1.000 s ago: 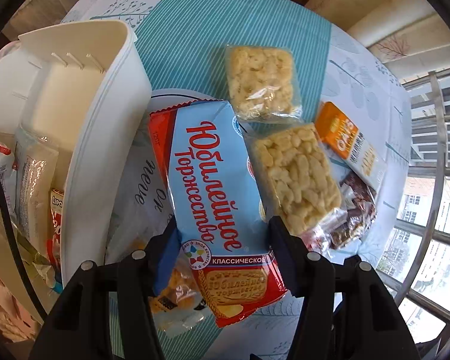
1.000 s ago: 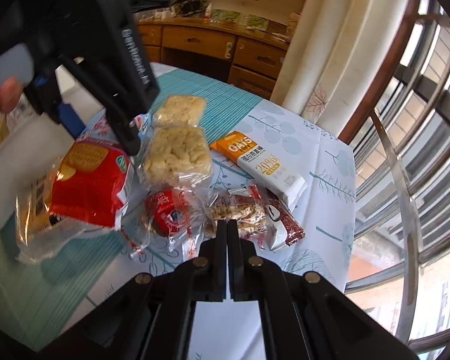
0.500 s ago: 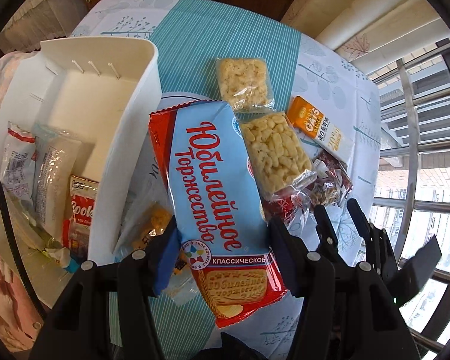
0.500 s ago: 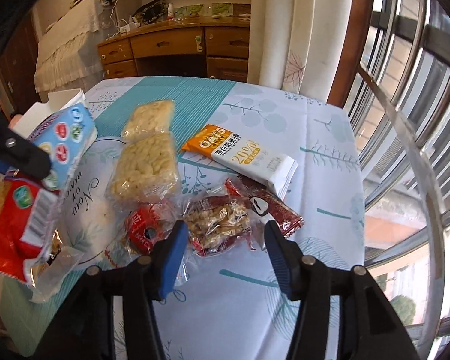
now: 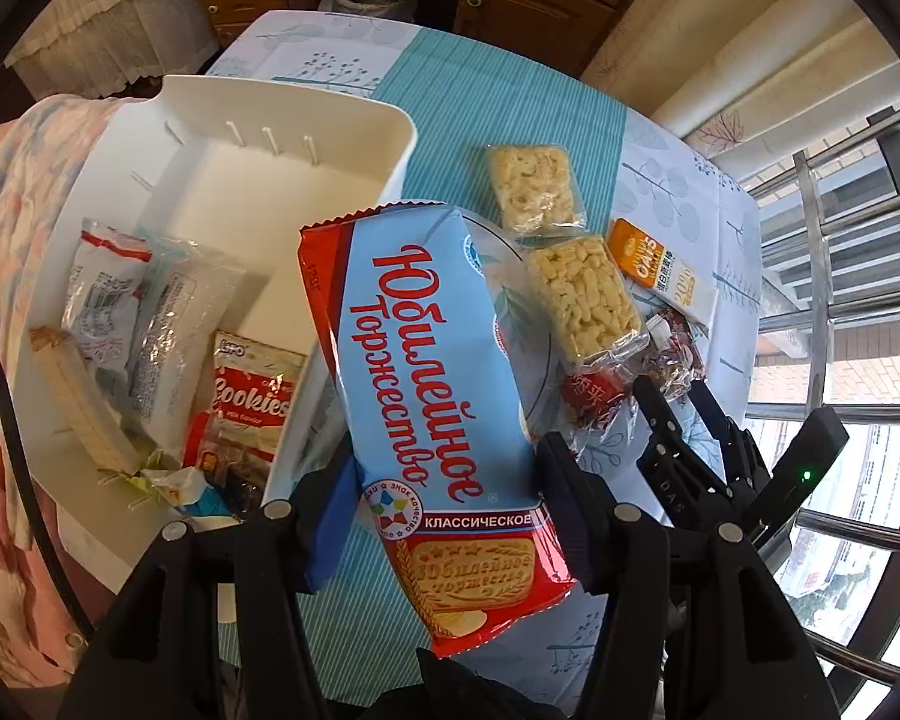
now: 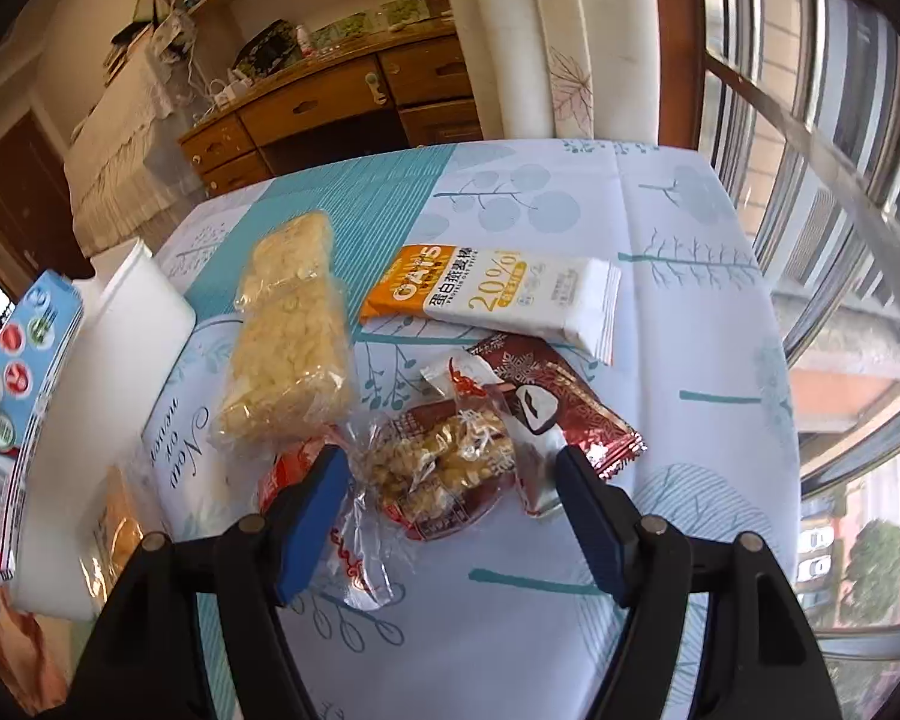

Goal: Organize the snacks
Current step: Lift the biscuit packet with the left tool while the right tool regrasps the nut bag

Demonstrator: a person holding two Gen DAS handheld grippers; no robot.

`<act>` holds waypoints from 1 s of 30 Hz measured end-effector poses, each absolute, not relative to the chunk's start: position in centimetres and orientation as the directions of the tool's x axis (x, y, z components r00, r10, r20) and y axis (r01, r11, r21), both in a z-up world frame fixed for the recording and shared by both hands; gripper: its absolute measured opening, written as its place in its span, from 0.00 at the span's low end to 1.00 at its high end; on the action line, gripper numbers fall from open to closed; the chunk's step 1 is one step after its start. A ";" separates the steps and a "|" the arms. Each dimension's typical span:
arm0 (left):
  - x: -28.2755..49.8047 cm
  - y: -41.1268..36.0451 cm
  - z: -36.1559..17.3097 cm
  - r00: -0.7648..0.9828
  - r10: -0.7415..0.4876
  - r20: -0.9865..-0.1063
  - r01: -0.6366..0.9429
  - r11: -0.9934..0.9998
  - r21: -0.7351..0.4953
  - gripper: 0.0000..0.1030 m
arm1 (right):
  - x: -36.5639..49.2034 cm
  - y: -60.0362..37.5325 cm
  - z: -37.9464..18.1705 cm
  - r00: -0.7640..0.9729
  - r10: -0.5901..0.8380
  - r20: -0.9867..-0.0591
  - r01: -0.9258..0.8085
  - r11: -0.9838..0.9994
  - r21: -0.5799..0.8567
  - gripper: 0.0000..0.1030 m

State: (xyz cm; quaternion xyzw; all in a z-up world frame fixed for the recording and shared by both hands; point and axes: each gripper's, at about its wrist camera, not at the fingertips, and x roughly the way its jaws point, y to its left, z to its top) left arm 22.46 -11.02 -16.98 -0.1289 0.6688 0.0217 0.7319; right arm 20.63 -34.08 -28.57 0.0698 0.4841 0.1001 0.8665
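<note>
Readable stuff here: the big blue-and-red biscuit pack [image 5: 426, 372] says "Юбилейное Торжество" in red script, with "КЛАССИЧЕСКОЕ" on the red band lower down and "Юбилейное торжество" again on the pictured biscuit. There's a round badge reading "ЗНАК КАЧЕСТВА", partly cut off. In the white bin [image 5: 354, 114], a red-and-white bag [image 5: 252, 402] says "Cookies". The orange-and-white bar [image 6: 498, 294] reads "OATS", "20%" and the Chinese "蛋白燕麦棒". The tablecloth [image 6: 660, 228] has cursive print, "Nou" and something I can't make out. A small red wrapper [image 5: 594, 390] has Chinese characters, too small for me.
</note>
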 end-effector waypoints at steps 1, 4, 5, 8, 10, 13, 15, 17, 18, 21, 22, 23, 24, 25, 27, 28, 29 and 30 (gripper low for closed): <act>22.3 -10.8 -16.8 0.108 -0.140 -0.984 -0.208 0.965 -0.160 0.55 | 20.7 -34.1 -28.7 0.512 0.241 -0.825 -0.098 0.970 0.222 0.70; 21.8 -10.1 -16.3 0.119 -0.139 -0.983 -0.219 0.962 -0.163 0.55 | 20.8 -34.1 -28.7 0.513 0.231 -0.827 -0.076 0.972 0.224 0.69; 21.6 -9.8 -16.1 0.123 -0.139 -0.983 -0.223 0.961 -0.163 0.55 | 20.8 -34.0 -28.7 0.512 0.228 -0.828 -0.071 0.972 0.224 0.69; 21.1 -9.2 -15.6 0.132 -0.138 -0.982 -0.234 0.958 -0.166 0.55 | 20.7 -34.1 -28.7 0.508 0.233 -0.829 -0.050 0.969 0.242 0.62; 20.7 -8.7 -15.4 0.138 -0.138 -0.981 -0.240 0.956 -0.168 0.55 | 20.7 -34.1 -28.7 0.502 0.237 -0.832 -0.042 0.967 0.250 0.57; 20.2 -8.2 -14.9 0.145 -0.138 -0.980 -0.250 0.953 -0.172 0.55 | 20.7 -33.9 -28.6 0.497 0.222 -0.839 -0.033 0.971 0.237 0.56; 19.7 -7.9 -14.6 0.154 -0.139 -0.978 -0.254 0.951 -0.175 0.55 | 20.4 -33.8 -28.5 0.495 0.214 -0.842 -0.026 0.973 0.231 0.55; 19.3 -7.5 -14.3 0.160 -0.140 -0.977 -0.258 0.949 -0.179 0.55 | 20.2 -33.8 -28.4 0.492 0.208 -0.846 -0.019 0.973 0.229 0.54; 19.1 -7.4 -14.3 0.161 -0.141 -0.977 -0.261 0.949 -0.180 0.55 | 20.1 -33.8 -28.4 0.490 0.206 -0.847 -0.014 0.973 0.228 0.54; 18.4 -6.8 -14.4 0.157 -0.139 -0.978 -0.268 0.947 -0.177 0.55 | 19.6 -33.9 -28.4 0.485 0.202 -0.851 -0.001 0.973 0.230 0.54; 18.2 -6.6 -14.5 0.155 -0.139 -0.978 -0.269 0.947 -0.177 0.55 | 19.4 -34.0 -28.4 0.483 0.198 -0.853 0.003 0.974 0.228 0.53; 17.9 -6.5 -14.5 0.153 -0.141 -0.978 -0.271 0.946 -0.179 0.55 | 19.2 -34.0 -28.3 0.481 0.197 -0.854 0.007 0.974 0.228 0.53; 17.6 -6.3 -14.6 0.151 -0.144 -0.978 -0.272 0.945 -0.181 0.55 | 18.8 -34.0 -28.3 0.479 0.192 -0.856 0.013 0.974 0.226 0.53; 17.4 -6.2 -14.6 0.150 -0.147 -0.978 -0.271 0.945 -0.183 0.55 | 18.6 -33.9 -28.2 0.479 0.188 -0.858 0.018 0.975 0.223 0.53; 17.0 -6.0 -14.6 0.150 -0.150 -0.977 -0.269 0.945 -0.186 0.55 | 17.9 -34.0 -28.0 0.478 0.186 -0.859 0.028 0.974 0.226 0.43; 16.7 -5.9 -14.6 0.151 -0.152 -0.977 -0.268 0.945 -0.189 0.55 | 17.5 -34.1 -27.8 0.479 0.189 -0.857 0.037 0.971 0.235 0.27; 16.5 -5.7 -14.5 0.153 -0.155 -0.976 -0.266 0.945 -0.191 0.55 | 17.3 -34.3 -27.5 0.482 0.185 -0.856 0.052 0.970 0.239 0.24; 16.2 -5.6 -14.5 0.154 -0.156 -0.976 -0.266 0.945 -0.193 0.55 | 17.1 -34.6 -27.4 0.481 0.187 -0.857 0.070 0.966 0.250 0.22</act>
